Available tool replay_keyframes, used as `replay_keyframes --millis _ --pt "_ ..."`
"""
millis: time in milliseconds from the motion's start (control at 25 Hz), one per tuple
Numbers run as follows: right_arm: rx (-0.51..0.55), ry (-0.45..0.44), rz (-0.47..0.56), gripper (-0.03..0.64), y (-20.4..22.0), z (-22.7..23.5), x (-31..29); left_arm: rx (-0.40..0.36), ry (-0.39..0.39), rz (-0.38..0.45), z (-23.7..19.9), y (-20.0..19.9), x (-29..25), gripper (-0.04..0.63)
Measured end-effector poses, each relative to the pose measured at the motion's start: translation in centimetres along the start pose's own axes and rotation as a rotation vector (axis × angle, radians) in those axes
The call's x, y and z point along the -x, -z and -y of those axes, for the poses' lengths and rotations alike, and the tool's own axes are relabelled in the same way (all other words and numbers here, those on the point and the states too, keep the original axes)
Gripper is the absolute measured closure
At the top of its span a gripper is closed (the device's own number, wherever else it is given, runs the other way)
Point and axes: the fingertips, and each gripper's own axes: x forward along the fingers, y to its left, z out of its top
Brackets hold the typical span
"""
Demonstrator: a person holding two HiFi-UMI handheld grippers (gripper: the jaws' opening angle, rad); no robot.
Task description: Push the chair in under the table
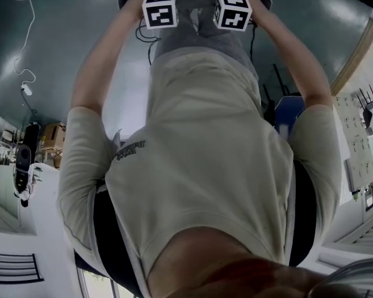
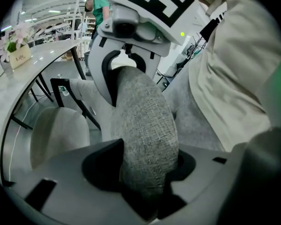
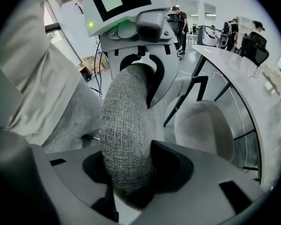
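The chair's grey fabric backrest rim (image 2: 143, 121) (image 3: 126, 125) arches between my two grippers. My left gripper (image 2: 147, 172) is shut on one end of it, and my right gripper (image 3: 131, 172) is shut on the other end. Each shows in the other's view, the right gripper (image 2: 131, 46) and the left gripper (image 3: 136, 41), with the rim running into its jaws. A pale rounded seat (image 2: 56, 135) (image 3: 206, 125) lies below the rim toward the white table (image 2: 18, 83) (image 3: 253, 78). In the head view only the marker cubes (image 1: 160, 8) (image 1: 233, 9) show, beyond my torso.
Black legs (image 2: 77, 102) (image 3: 187, 97) stand under the table edge. A flower pot with a label (image 2: 14, 48) sits on the table. People stand far off (image 3: 180, 18) (image 2: 100, 8). A cable (image 1: 25, 42) lies on the floor, and a cardboard box (image 1: 53, 138) stands at the left.
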Motion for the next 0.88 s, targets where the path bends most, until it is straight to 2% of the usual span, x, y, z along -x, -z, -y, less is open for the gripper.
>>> replay_keyframes --millis 280,480,880 --pt "-0.025 0.033 -0.004 0.433 -1.2 4.7 0.9 -0.022 -0.029 0.007 -4.4 1.3 2.6 0.393" --pt "-0.041 0.069 -0.003 0.436 -2.2 8.5 1.5 -0.071 -0.081 0.013 -8.4 1.5 5.8 0.4" --pt "-0.058 0.091 0.009 0.436 -2.1 14.4 2.7 -0.084 -0.128 0.006 -14.3 2.0 8.2 0.407"
